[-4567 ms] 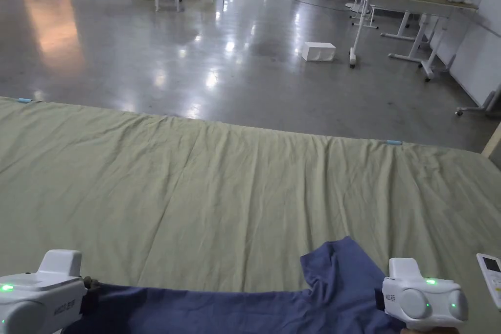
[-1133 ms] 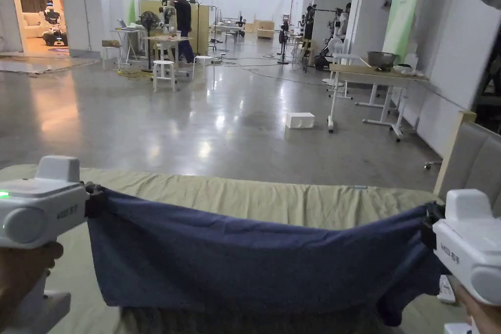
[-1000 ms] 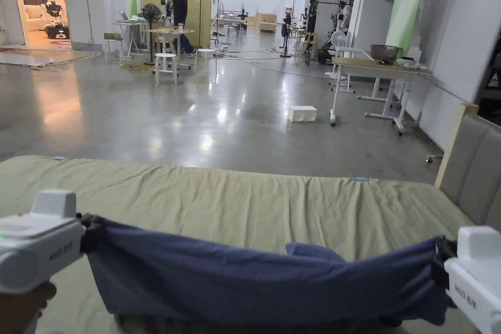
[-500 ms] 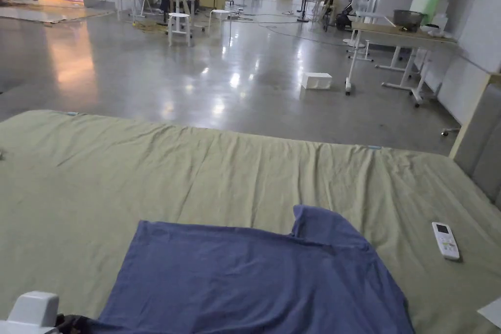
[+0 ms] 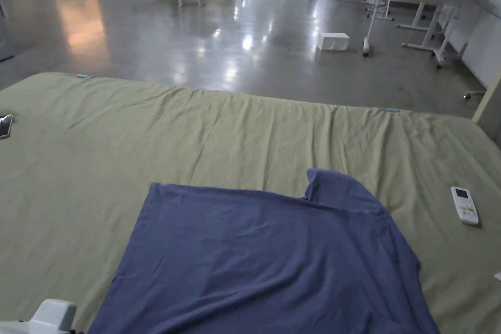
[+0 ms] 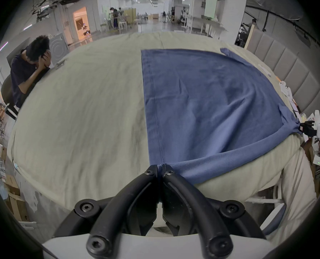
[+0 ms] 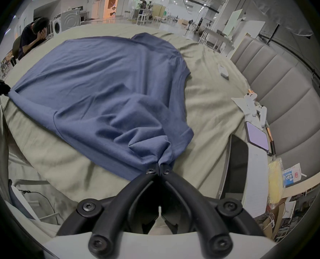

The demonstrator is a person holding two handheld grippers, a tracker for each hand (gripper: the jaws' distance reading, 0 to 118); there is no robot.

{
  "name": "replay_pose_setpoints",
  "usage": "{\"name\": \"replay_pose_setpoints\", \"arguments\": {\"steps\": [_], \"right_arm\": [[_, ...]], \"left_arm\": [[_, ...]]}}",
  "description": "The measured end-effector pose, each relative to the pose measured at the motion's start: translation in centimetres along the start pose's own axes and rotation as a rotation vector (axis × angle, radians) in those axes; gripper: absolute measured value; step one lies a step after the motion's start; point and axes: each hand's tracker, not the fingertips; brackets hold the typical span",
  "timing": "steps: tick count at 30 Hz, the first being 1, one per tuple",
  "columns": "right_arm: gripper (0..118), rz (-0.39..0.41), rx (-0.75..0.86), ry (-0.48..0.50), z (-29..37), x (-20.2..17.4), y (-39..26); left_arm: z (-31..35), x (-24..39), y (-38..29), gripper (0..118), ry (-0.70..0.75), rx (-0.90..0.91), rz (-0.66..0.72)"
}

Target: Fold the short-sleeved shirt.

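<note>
Fingertips of the left gripper (image 6: 160, 169) are pressed together on a near corner of the soft blue cotton short-sleeved shirt (image 5: 264, 256); the right gripper (image 7: 158, 167) likewise pinches a bunched near corner. Stretched between them, the near edge hangs just over the edge of the olive-green bedsheet (image 5: 235, 144). Beyond that edge the shirt lies spread on the sheet, one sleeve poking up at its far side. It looks light, limp and wrinkle-prone, best held at corners and seams. A white remote control (image 5: 464, 205) lies right of the shirt.
</note>
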Motion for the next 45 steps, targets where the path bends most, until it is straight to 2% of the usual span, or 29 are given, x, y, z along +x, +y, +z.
{"name": "replay_pose_setpoints", "arguments": {"steps": [7,8,10,11,14,16,17,21,25,28,30,31,32,33,34,35,37,38,41,42,45], "right_arm": [[3,0.026,-0.012,-0.002,-1.5,-0.5,-0.6],[13,0.024,-0.003,-0.014,-1.5,-0.6,-0.6],[38,0.009,-0.016,-0.063,-1.0,-1.0,-0.2],[52,-0.01,-0.006,-0.099,-0.5,-1.0,0.0],[76,-0.124,0.082,-0.083,1.7,-0.8,1.3],[86,-0.176,0.159,-0.09,3.3,-0.8,2.6],[88,-0.193,0.217,-0.092,4.3,-0.9,3.5],[88,-0.282,0.405,-0.106,7.0,-1.7,7.2],[82,-0.354,0.564,-0.125,8.2,-3.2,10.1],[54,-0.367,0.67,-0.152,8.7,-4.7,11.5],[29,-0.375,0.725,-0.172,8.8,-5.7,12.3],[22,-0.366,0.746,-0.185,8.8,-6.1,12.5],[16,-0.361,0.759,-0.192,8.9,-6.6,12.9],[11,-0.344,0.797,-0.191,9.0,-7.0,13.1],[5,-0.348,0.793,-0.183,8.9,-7.3,13.3],[1,-0.342,0.8,-0.19,8.9,-7.6,13.5],[0,-0.323,0.84,-0.209,9.2,-8.0,13.7],[0,-0.304,0.856,-0.223,9.4,-8.2,13.9],[0,-0.318,0.849,-0.219,9.4,-8.2,13.9],[0,-0.335,0.839,-0.202,9.3,-8.2,13.9],[0,-0.318,0.849,-0.211,9.2,-8.2,14.0]], "left_arm": [[-1.6,0.4,-0.2,4,-0.014,-0.051,-0.016],[-1.7,0.6,-0.1,5,-0.012,-0.052,-0.021],[-1.5,0.9,-0.1,16,0.001,-0.042,-0.033],[-1.2,0.9,-0.1,32,0.029,-0.033,-0.037],[-0.2,1.4,0.5,68,0.051,0.023,-0.015],[1.0,1.7,1.1,68,0.016,0.111,0.028],[1.5,2.2,1.6,68,-0.003,0.156,0.049],[3.5,4.1,3.9,68,-0.009,0.332,0.076],[5.4,6.4,6.0,68,0.047,0.514,0.079],[6.9,8.1,7.0,66,0.125,0.625,0.1],[7.6,8.9,7.4,53,0.14,0.683,0.13],[8.2,9.2,7.6,40,0.141,0.697,0.139],[8.4,9.6,7.7,19,0.148,0.709,0.138],[8.6,9.9,7.8,14,0.157,0.719,0.138],[8.8,10.0,7.8,14,0.161,0.718,0.137],[8.5,9.5,8.0,5,0.154,0.722,0.139],[8.9,9.5,8.0,4,0.136,0.733,0.132],[9.1,9.6,8.0,0,0.136,0.742,0.121],[9.0,9.4,8.3,0,0.162,0.726,0.061],[9.0,9.2,8.4,0,0.153,0.721,0.066],[8.9,8.1,8.2,0,0.112,0.687,0.103]]}}
